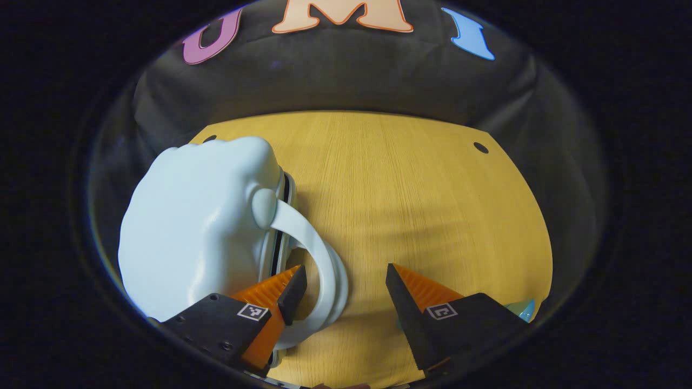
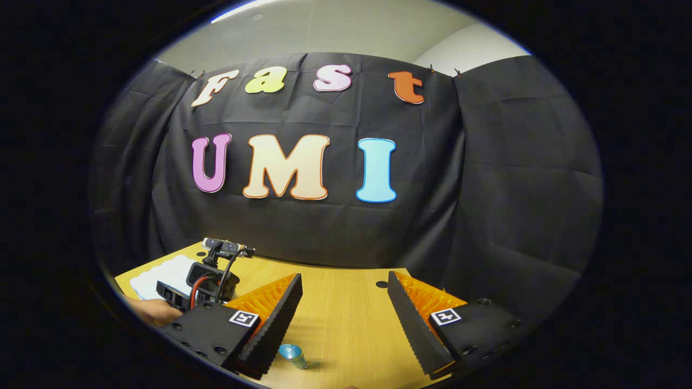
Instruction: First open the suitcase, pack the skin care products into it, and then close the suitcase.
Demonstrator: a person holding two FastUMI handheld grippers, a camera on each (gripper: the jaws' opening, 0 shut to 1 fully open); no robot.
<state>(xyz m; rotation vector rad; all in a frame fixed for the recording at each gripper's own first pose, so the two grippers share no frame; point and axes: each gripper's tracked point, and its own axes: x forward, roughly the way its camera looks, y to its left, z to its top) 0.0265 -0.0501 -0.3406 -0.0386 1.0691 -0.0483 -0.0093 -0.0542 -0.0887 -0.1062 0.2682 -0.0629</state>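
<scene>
Wood-grain worktop (image 1: 411,194), black cloth wall (image 2: 486,178) behind, pale ceiling above it. Pale blue suitcase (image 1: 194,237) sits closed by the worktop's left edge, white handle (image 1: 319,259) arching toward centre. Left gripper (image 1: 343,286) spread wide, one finger poking into the handle loop, gripping nothing. Right gripper (image 2: 345,302) equally wide, empty, above bare wood. Small blue skin care bottle (image 2: 292,355) near front edge, partly cut off; hard to make out.
</scene>
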